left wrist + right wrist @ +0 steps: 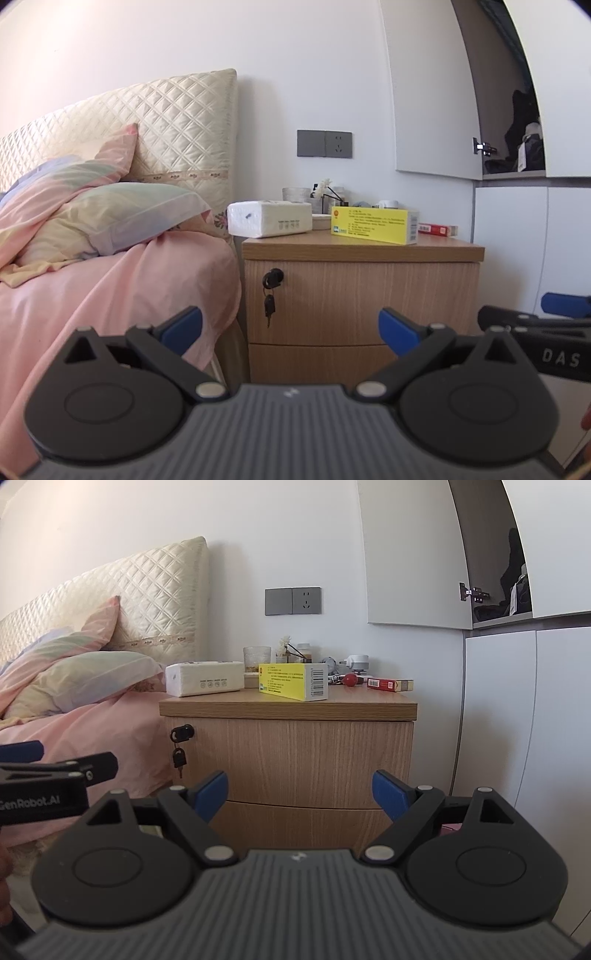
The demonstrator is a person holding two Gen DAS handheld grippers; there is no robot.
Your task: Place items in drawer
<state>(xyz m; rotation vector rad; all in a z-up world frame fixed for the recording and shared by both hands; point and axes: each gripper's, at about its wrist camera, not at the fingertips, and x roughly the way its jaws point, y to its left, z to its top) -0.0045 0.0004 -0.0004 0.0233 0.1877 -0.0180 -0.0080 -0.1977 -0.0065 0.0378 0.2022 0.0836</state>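
Observation:
A wooden nightstand (362, 295) (295, 753) stands beside the bed, both drawers shut; the top drawer (314, 760) has a key (179, 757) hanging in its lock. On top lie a yellow box (373, 224) (291, 681), a white tissue pack (267, 218) (205, 678) and a red packet (437, 229) (388, 684). My left gripper (290, 330) is open and empty, some way in front of the drawers. My right gripper (299, 794) is open and empty, level with the drawer fronts.
A bed with pink bedding (110, 288) and pillows (92, 679) is on the left. A glass (256, 657), a small red object (350, 679) and other small items sit at the nightstand's back. White cupboards (517, 720) stand right, one door open.

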